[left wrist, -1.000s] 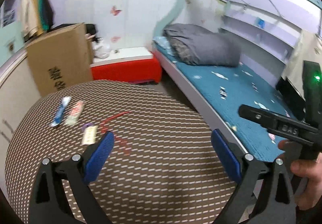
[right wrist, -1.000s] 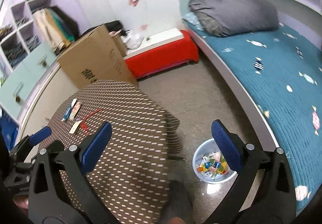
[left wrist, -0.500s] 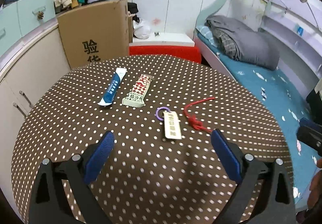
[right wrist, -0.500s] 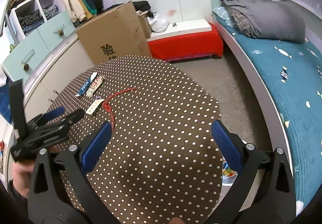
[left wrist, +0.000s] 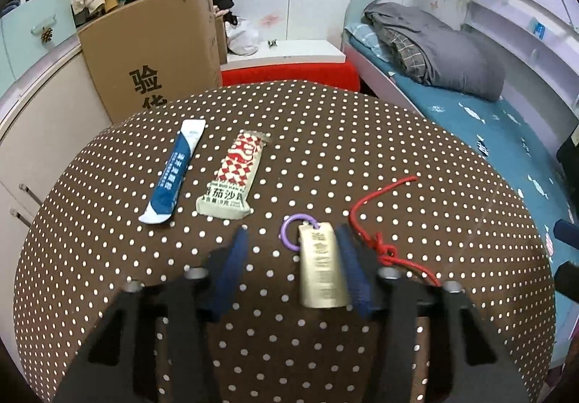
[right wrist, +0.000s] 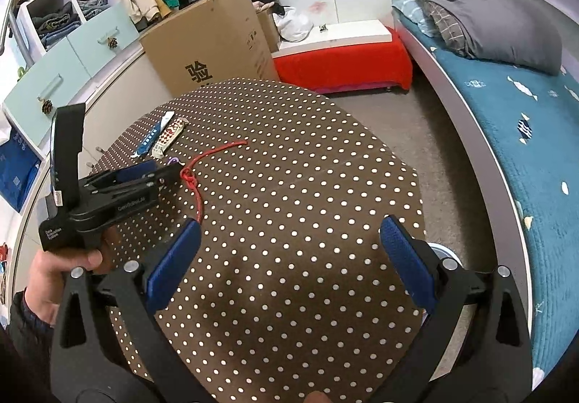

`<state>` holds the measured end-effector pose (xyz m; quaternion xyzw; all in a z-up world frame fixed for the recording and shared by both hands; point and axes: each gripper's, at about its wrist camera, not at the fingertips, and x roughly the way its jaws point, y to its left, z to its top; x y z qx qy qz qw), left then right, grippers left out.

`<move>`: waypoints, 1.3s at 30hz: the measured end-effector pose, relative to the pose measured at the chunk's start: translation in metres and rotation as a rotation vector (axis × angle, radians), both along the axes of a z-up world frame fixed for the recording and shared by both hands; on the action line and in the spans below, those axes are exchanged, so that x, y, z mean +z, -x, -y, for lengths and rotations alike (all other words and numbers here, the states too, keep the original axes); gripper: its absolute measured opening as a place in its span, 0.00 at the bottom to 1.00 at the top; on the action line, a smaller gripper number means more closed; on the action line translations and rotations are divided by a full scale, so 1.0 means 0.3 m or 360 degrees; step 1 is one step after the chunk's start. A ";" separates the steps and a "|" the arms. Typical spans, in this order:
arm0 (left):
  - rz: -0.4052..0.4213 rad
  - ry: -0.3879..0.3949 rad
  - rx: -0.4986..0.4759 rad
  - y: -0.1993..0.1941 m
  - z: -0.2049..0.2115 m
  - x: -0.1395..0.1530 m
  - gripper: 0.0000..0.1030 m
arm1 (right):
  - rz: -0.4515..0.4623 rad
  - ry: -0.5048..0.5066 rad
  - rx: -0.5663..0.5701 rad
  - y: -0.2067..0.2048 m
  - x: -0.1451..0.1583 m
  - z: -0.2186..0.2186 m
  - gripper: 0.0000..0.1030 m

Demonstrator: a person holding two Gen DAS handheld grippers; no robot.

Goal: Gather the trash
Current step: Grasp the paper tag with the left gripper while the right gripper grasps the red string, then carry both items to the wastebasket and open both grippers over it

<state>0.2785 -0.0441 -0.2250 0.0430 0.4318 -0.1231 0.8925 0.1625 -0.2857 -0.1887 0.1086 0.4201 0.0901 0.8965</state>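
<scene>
Brown cloth with white dots covers the round desk (left wrist: 325, 149), and on it lies a beige tag (left wrist: 321, 267) with a purple ring (left wrist: 289, 233) at its far end. The left hand-held gripper (left wrist: 293, 272) is low over the desk with its blue pads (left wrist: 228, 272) partly closed, blurred; the tag sits between them, just beside the right pad, and whether that pad touches it cannot be told. A red string (left wrist: 380, 243) with a knot lies just to the right of that pad. Farther off lie a blue-and-white sachet (left wrist: 173, 171) and a red-patterned wrapper (left wrist: 235, 178), side by side. In the right wrist view the left hand (right wrist: 54, 269) grips the tool's black handle near the desk's left edge, fingers pointing across at the string (right wrist: 197, 171). The right hand-held gripper (right wrist: 289, 261) hangs released over the near part of the desk, pads wide apart. A cardboard box (left wrist: 155, 51) stands behind the desk, a bed (right wrist: 506, 113) to the right
</scene>
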 end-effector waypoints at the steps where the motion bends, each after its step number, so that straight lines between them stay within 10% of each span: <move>1: 0.0001 0.0009 -0.0001 0.004 0.000 0.002 0.22 | 0.0000 0.0003 0.0011 -0.004 -0.001 -0.009 0.94; 14: -0.0025 0.0185 0.0079 0.151 -0.181 0.009 0.14 | 0.0011 0.0133 0.0345 -0.189 -0.068 -0.316 0.90; 25: -0.0012 0.0243 0.0132 0.257 -0.253 0.028 0.14 | 0.0059 0.0301 0.0450 -0.224 -0.105 -0.419 0.10; 39: 0.0087 0.0251 0.0011 0.378 -0.096 0.150 0.14 | 0.0208 0.0040 0.0306 0.029 0.071 -0.132 0.09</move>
